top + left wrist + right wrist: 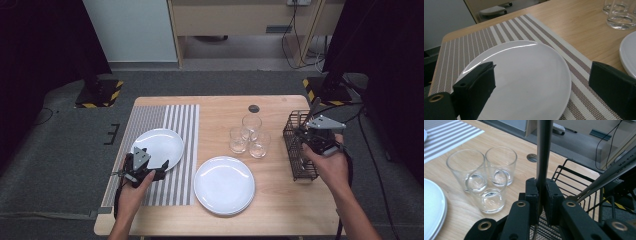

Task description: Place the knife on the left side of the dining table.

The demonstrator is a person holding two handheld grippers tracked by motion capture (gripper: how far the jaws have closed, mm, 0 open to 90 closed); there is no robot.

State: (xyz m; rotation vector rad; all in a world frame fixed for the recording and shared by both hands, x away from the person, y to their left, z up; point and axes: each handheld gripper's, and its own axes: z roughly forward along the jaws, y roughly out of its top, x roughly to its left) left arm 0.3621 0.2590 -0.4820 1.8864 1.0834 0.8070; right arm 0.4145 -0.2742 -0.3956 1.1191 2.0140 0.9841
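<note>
Right gripper (541, 195) jaws clamped on utensil handle (543, 150) standing in wire basket (295, 145): lift straight up, avoid neighbouring handles. Left gripper (150, 167) jaws apart over plate (524, 80).

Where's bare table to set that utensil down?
Free: the wood strip along the near edge in front of the plate stack, and the far-left placemat behind the single plate. Crowded: between the glasses and wire basket, where the right gripper works.

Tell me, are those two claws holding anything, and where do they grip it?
The right gripper pinches a metal utensil by its handle, above the wire basket. The left gripper is open over a white plate, holding nothing.
</note>
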